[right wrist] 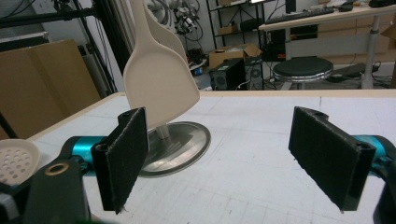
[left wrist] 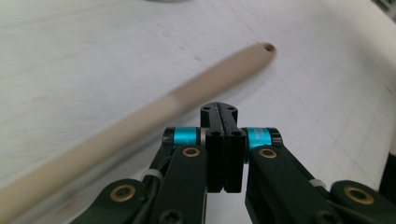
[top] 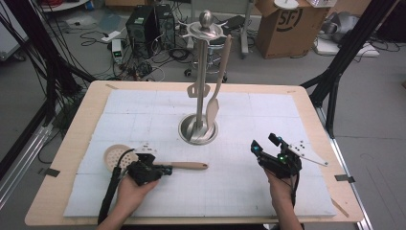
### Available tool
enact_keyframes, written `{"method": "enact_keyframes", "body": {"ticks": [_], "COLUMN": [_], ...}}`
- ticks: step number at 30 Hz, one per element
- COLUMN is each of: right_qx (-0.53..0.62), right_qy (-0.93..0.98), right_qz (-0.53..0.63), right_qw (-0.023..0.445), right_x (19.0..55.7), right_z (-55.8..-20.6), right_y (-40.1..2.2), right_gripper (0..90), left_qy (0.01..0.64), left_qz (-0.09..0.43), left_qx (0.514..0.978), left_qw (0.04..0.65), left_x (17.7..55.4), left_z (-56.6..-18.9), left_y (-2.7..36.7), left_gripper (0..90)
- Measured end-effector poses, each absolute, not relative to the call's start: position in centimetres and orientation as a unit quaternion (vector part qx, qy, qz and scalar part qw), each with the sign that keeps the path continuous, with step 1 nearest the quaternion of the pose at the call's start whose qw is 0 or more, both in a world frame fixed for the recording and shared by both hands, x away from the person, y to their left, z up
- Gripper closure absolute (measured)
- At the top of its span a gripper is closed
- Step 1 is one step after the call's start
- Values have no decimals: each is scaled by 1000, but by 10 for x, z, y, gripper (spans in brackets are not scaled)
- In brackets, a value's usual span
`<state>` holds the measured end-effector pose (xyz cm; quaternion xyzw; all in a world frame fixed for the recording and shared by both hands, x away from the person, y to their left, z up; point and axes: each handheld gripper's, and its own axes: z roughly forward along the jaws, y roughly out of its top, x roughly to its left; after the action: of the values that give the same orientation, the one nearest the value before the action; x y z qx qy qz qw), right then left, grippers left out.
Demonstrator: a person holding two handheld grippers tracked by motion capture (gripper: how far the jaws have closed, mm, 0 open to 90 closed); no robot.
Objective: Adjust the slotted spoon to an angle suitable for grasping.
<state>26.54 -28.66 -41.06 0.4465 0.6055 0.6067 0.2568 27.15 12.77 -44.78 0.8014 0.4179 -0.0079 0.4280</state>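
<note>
A beige skimmer lies on the white mat (top: 239, 191), with its perforated head (top: 116, 156) at the left and its handle (top: 189, 166) pointing right. My left gripper (top: 167, 169) hovers over the handle just right of the head. In the left gripper view its jaws (left wrist: 219, 112) are shut against each other with nothing between them. The blurred handle (left wrist: 140, 121) passes just left of them, its holed tip (left wrist: 268, 47) beyond. My right gripper (top: 263, 142) rests at the right of the mat. It is open, with black pads (right wrist: 122, 154) wide apart and nothing between them.
A steel utensil stand (top: 203, 72) rises from a round base (top: 197, 128) at the mat's middle. A beige spatula (top: 218, 81) and a slotted turner (top: 194, 88) hang from it. From the right gripper view the spatula (right wrist: 161, 84), base (right wrist: 180, 144) and skimmer head (right wrist: 16, 158) lie ahead.
</note>
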Motion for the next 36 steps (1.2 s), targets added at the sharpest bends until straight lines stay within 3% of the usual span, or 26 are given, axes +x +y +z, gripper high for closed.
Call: {"method": "enact_keyframes", "body": {"ticks": [4,16,26,32,36], "right_qx": [449,448,451,451,450], "right_qy": [605,607,603,605,606], "right_qz": [607,605,607,605,604], "right_qw": [255,255,255,254,255], "right_x": [265,266,265,266,266], "right_z": [-411,-411,-411,-412,-411], "right_y": [-287,-286,-289,-288,-287], "right_gripper": [193,193,193,194,194], "left_qy": [398,422,469,468,479], "left_qz": [-17,4,26,71,64], "left_qx": [822,800,761,761,750], "left_qw": [406,427,447,443,452], "left_x": [270,292,318,327,338], "left_z": [-458,-462,-466,-454,-449], "left_y": [106,94,102,100,104], "left_gripper": [897,897,900,899,898]}}
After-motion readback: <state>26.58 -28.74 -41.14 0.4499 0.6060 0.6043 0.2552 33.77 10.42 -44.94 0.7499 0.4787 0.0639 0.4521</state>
